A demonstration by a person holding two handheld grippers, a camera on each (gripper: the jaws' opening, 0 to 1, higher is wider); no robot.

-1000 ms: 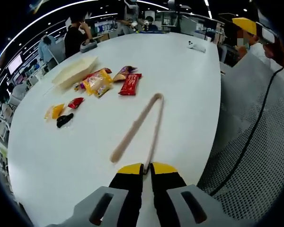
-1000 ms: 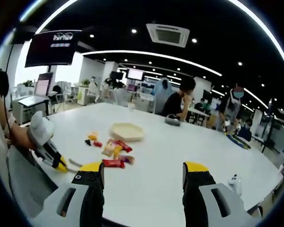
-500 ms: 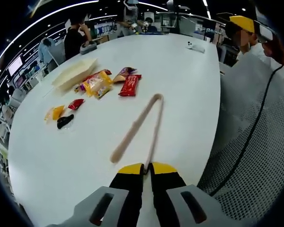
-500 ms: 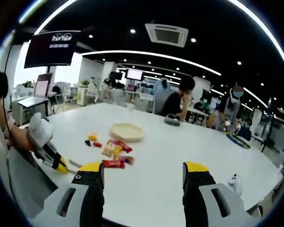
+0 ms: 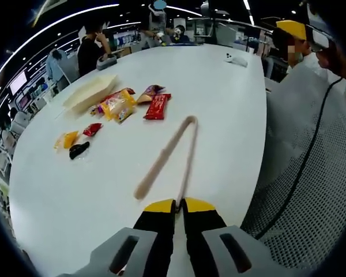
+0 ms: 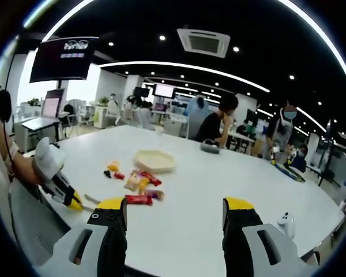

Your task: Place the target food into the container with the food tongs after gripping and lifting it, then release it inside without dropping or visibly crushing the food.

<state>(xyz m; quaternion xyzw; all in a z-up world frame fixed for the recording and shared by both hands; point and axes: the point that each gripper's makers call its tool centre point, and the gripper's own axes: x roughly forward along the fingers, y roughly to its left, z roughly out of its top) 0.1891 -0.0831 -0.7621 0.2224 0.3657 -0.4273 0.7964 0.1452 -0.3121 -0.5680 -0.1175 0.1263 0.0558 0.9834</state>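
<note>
Beige food tongs [image 5: 167, 153] lie on the white table [image 5: 225, 109], hinge end away from me. My left gripper [image 5: 178, 203] is shut on the tip of one tong arm; the other arm splays left, free. Beyond the tongs lie wrapped snacks: a red packet [image 5: 157, 105], a yellow packet [image 5: 116, 104] and a dark packet [image 5: 150, 90]. The beige container [image 5: 91, 89] sits behind them. In the right gripper view, my right gripper [image 6: 176, 209] hangs open above the table's near edge, far from the snacks [image 6: 139, 182] and the container [image 6: 154, 160]. The left gripper [image 6: 66, 196] shows at the left.
Small orange [image 5: 67, 139], red [image 5: 92, 128] and black [image 5: 78, 150] pieces lie left of the tongs. A white device [image 5: 235, 58] rests at the far table edge. A mesh chair back [image 5: 311, 173] stands on the right. Several people sit around the table.
</note>
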